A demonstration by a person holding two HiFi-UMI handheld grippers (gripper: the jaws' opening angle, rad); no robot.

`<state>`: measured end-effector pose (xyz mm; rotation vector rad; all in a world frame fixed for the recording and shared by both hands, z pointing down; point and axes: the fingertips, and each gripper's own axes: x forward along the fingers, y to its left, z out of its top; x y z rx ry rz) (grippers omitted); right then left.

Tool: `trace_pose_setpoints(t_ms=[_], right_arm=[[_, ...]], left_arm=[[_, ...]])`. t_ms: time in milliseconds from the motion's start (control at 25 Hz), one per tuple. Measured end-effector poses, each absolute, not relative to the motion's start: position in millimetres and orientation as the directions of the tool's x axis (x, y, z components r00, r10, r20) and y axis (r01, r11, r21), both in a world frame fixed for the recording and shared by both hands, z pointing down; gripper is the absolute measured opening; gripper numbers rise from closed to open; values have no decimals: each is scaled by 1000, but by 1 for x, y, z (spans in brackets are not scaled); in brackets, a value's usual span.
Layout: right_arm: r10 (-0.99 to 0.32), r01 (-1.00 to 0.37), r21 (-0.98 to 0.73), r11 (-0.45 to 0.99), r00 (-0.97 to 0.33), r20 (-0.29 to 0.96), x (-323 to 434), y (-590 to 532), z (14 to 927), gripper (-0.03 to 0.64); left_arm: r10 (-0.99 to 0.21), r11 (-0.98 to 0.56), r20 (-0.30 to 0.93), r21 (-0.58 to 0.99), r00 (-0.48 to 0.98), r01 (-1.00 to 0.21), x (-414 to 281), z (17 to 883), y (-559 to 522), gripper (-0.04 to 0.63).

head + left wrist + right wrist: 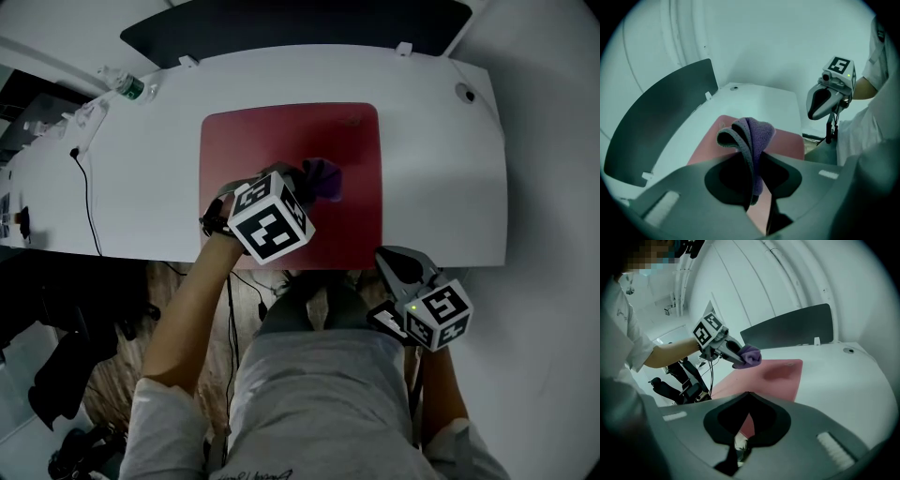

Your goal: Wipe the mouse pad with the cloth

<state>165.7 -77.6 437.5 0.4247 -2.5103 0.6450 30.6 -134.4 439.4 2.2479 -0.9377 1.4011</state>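
**While the cloth point(750, 133) hung over the mouse pad point(281, 141), the right gripper point(749, 394) stood empty**

Where the person's grey shirt point(319, 403) filled the near edge of the head view, the right gripper sat just off the near side of the white desk point(441, 187). It pointed toward the pad's near right corner. Its jaws were pressed together at the tips, with nothing between them.

A little farther in, the left gripper point(754, 161) reached over the near half of the pad, its jaws clamped on the cloth. This was a purple, towel-like piece, folded and bunched. A thick loop bulged out past the jaw tips and a thin tail hung down between them. The right gripper view showed it held above the pad, with a dark shadow on the pad beyond it.

The pad itself was a dull red rectangle with rounded corners. It lay flat at the middle of the desk, its near side along the desk's near edge.

A black cable point(89, 206) ran across the desk's left part, and a small bottle point(129, 86) lay at the far left corner. Along the far side stood a dark curved panel point(300, 23), with a pale wall behind it.
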Motion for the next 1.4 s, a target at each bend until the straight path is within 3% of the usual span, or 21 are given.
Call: trace_pose_setpoints(t_ms=[520, 800, 1400], right_arm=[[-139, -433, -414, 801, -807, 574, 221, -120, 462, 6], [-127, -450, -441, 776, -798, 590, 248, -131, 474, 6], [-101, -446, -477, 757, -802, 589, 247, -147, 490, 6]], left_arm=[[-440, -704, 875, -197, 200, -682, 37, 474, -282, 101], [-453, -752, 879, -289, 146, -592, 36, 513, -330, 101], [-399, -771, 895, -209, 200, -602, 50, 544, -335, 100]])
